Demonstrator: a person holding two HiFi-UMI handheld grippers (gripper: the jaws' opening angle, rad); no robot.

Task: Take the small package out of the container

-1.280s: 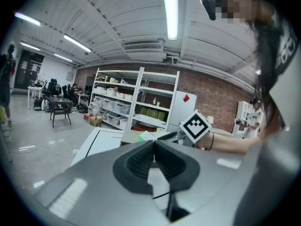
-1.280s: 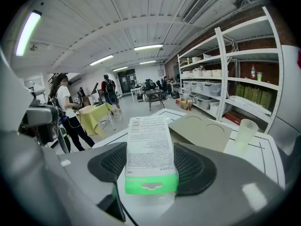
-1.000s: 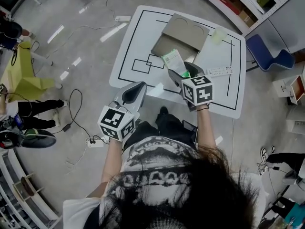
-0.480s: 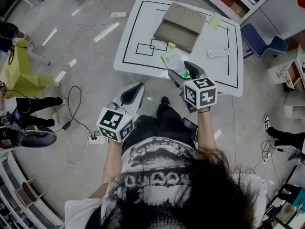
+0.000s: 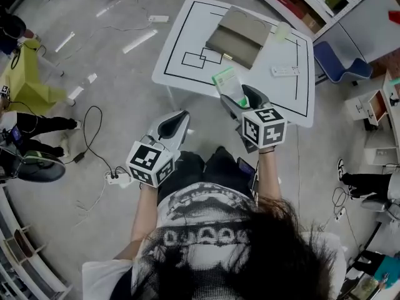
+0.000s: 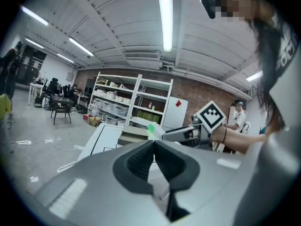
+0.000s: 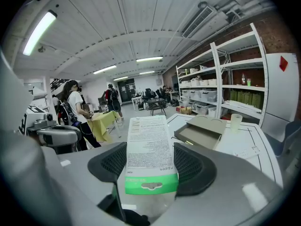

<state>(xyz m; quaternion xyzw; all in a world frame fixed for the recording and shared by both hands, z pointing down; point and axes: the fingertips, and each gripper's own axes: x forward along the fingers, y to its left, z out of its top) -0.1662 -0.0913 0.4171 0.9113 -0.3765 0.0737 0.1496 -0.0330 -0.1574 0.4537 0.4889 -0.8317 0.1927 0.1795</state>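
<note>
Head view is showing a person standing at the near edge of a white table [image 5: 187,30] marked with black lines. The right gripper [image 5: 240,99] is gripping the small package [image 5: 226,80], a flat white pack with a green end, above the table's near edge and well apart from the container [image 5: 237,33], a grey-tan open box lying farther back on the table. A pale cup [image 5: 281,31] is standing just beside the container, and a remote [image 5: 286,71] is lying near the right side. The left gripper [image 5: 172,127] is hanging off the table, over the floor, to the left of the right one.

Left gripper view is showing the left gripper [image 6: 155,154] with its two dark pads pressed together and nothing between them. Beyond it, the right gripper [image 6: 186,133] is reaching in from the right with the package's green end [image 6: 151,128] at its tip, in front of the container [image 6: 134,132] and the table [image 6: 106,138].

Right gripper view is showing the right gripper [image 7: 150,161] with both pads clamping the sides of the small package [image 7: 148,149], which is pointing forward with its green end nearest the camera. The container [image 7: 202,131] is sitting on the table [image 7: 249,147] ahead to the right, apart from the package, with the cup [image 7: 235,121] behind it. Shelves [image 7: 225,74] are lining the right wall.
</note>
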